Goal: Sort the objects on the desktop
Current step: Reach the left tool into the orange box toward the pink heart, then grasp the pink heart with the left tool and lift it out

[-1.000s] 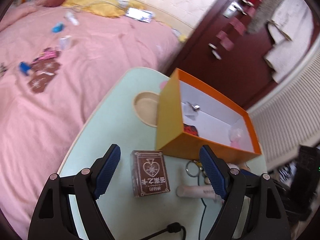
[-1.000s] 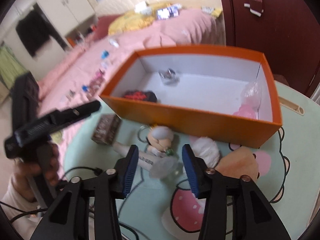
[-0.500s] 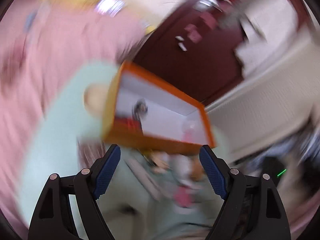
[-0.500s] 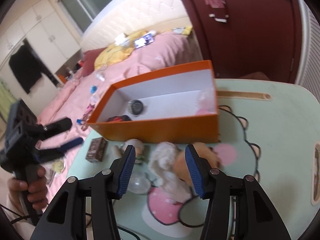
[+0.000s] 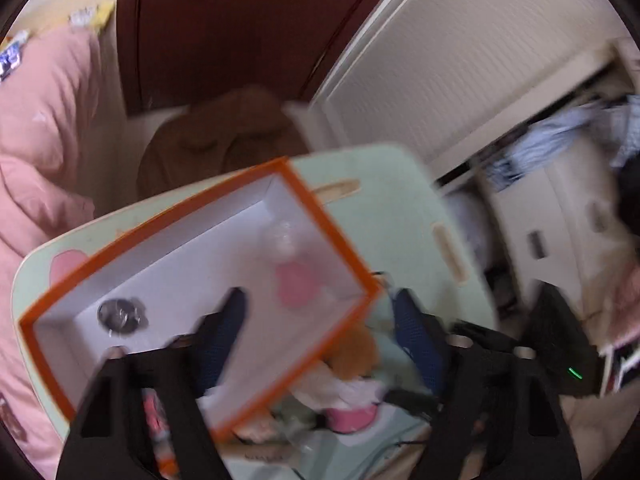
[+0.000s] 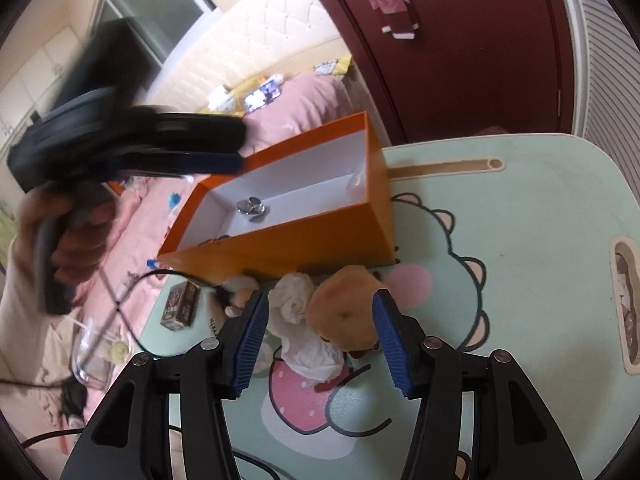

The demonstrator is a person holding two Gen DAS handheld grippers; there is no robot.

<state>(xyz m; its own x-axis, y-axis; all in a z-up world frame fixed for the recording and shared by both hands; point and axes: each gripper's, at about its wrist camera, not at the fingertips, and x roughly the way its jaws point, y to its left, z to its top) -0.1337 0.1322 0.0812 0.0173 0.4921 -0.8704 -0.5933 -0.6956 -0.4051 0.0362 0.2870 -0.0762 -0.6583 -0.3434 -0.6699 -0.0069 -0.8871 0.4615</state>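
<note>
An orange box (image 6: pixel 300 248) with a white inside stands on the mint-green table (image 6: pixel 520 220). It holds a round metal item (image 6: pixel 250 205) and a pink thing (image 5: pixel 298 284). My left gripper (image 5: pixel 320 316) hovers over the box's (image 5: pixel 332 236) near corner. Its jaws are closing, with nothing pinched between them. In the right wrist view the left gripper (image 6: pixel 160 148) shows held in a hand above the box's left end. My right gripper (image 6: pixel 320 306) is low over a brown plush toy (image 6: pixel 344 312) and a white cloth bundle (image 6: pixel 294 300). Its jaws are opening and straddle both.
A small brown card box (image 6: pixel 180 306) and a black cable (image 6: pixel 132 292) lie left of the plush. A pink bed (image 6: pixel 304 88) borders the table's far left, and a dark red door (image 6: pixel 460 40) stands behind. The table has a cut-out slot (image 6: pixel 628 312) on the right.
The left gripper swung from the card box up over the orange box, rolling, and its jaws narrowed. The right gripper shifted right onto the brown plush and its jaws widened.
</note>
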